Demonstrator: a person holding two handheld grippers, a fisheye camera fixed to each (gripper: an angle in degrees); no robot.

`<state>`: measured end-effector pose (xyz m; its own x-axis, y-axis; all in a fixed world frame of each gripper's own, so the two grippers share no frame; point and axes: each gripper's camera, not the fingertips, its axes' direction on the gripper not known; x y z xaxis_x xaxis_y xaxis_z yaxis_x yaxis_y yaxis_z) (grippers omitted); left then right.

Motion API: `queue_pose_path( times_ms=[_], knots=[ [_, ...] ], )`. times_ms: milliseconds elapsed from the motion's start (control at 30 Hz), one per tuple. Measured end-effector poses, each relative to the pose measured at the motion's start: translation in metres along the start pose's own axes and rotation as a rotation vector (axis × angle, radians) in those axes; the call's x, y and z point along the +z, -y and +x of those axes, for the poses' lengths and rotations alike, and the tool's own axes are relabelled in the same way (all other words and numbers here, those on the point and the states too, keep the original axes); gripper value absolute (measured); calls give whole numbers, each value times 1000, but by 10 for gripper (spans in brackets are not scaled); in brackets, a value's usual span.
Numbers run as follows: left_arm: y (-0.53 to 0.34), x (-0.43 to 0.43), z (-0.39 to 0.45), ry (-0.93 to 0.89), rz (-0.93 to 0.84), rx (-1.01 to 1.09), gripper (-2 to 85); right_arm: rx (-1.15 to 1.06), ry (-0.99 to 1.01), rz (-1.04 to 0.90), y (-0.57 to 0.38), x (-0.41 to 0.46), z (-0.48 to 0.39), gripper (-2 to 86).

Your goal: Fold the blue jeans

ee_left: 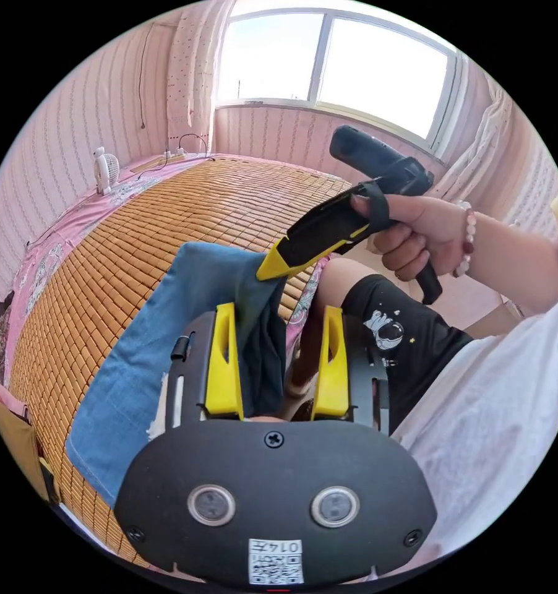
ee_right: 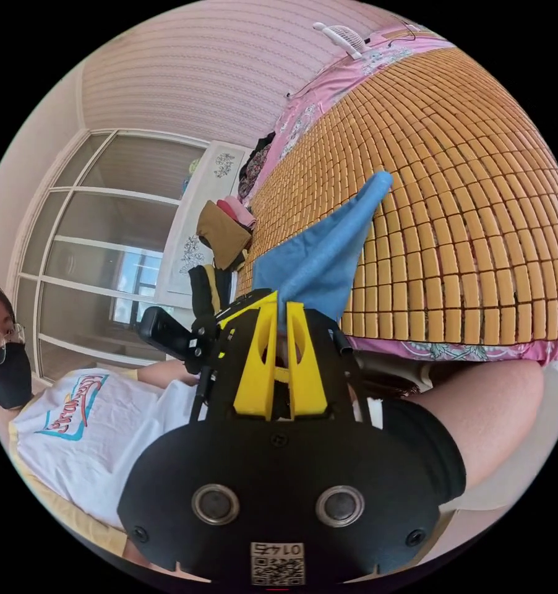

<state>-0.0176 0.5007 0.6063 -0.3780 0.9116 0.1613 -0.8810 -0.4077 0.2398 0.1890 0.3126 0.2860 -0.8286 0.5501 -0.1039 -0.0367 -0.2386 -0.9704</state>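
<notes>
Right gripper view: the right gripper (ee_right: 283,322) is pinching the blue jeans (ee_right: 322,260) and lifting one end off the bamboo mat (ee_right: 477,216). The left gripper (ee_left: 278,365) is standing spread beside the cloth. Next, it probably needs to grab too.

Blue jeans (ee_left: 143,359), tan-tiled mat (ee_left: 167,223)

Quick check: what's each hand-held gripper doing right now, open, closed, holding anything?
Left hand-held gripper: open, jaws apart, blue jeans hanging between them unclamped.
Right hand-held gripper: shut on the blue jeans' edge.
</notes>
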Motion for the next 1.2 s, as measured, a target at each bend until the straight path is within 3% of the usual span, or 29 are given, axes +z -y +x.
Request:
queue_pose_path(
  times_ms=[67,167,233,300,400,467,533,600,833,967,1067,1200],
  knots=[
    [7,4,-1,104,-37,-28,54,-5,3,-14,1,-3,-16,29],
    [7,4,-8,136,-92,-83,28,-14,-7,30,-6,-31,-28,53],
    [3,0,-10,96,-68,-89,24,60,-50,157,-17,-64,-14,119],
    [1,-3,-10,58,-62,-85,23,123,-132,164,-16,-71,-2,159],
    [0,-7,-4,15,-67,-44,24,196,-64,163,-4,-62,10,176],
    [-1,-10,-3,-24,-84,-25,28,304,2,211,2,-58,22,155],
    [-1,-13,-4,-51,-93,-27,30,432,63,295,2,-62,38,65],
    [1,-17,-7,-85,-89,-34,31,480,42,328,1,-70,39,28],
    [40,-43,-18,-193,92,-6,30,222,160,479,-8,-156,-34,13],
    [50,-66,-38,-242,235,-91,31,109,109,493,-2,-180,-90,16],
    [30,-82,-57,-208,271,-184,37,9,92,381,20,-146,-138,24],
    [-15,-97,-85,-145,190,-384,59,-121,81,160,46,-30,-189,83]
  ],
)
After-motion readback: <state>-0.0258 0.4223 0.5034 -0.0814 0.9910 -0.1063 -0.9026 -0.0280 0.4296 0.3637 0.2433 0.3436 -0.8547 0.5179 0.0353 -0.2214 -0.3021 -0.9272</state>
